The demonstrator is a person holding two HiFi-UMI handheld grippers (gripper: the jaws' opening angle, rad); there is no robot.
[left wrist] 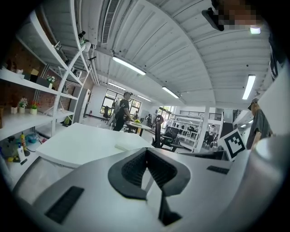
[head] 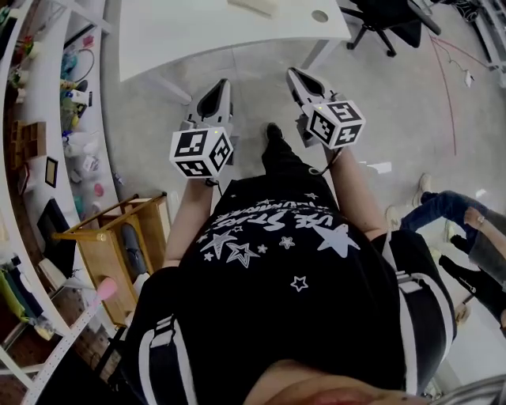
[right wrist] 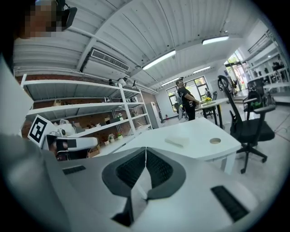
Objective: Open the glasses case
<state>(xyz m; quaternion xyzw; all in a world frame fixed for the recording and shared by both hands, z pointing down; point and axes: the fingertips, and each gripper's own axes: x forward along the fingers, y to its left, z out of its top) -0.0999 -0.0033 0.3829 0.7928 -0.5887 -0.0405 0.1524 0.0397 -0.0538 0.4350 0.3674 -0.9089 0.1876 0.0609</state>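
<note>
A pale, flat glasses case [head: 253, 6] lies on a white table [head: 198, 39] at the top of the head view, well ahead of both grippers. The left gripper view shows the case [left wrist: 131, 144] low on that table [left wrist: 77, 145]. In the right gripper view the case [right wrist: 177, 142] lies near a round hole [right wrist: 215, 141] in the tabletop [right wrist: 190, 131]. My left gripper [head: 222, 85] is held over the floor short of the table, its jaws [left wrist: 146, 150] shut and empty. My right gripper [head: 294, 73] is alongside it, also shut [right wrist: 145, 149] on nothing.
White shelving [head: 32, 158] full of small items runs along the left, with a wooden stool [head: 118, 237] beside it. A black office chair [head: 387, 24] stands right of the table. Another person's legs [head: 451, 213] are at the right. A person [left wrist: 122, 111] stands at far desks.
</note>
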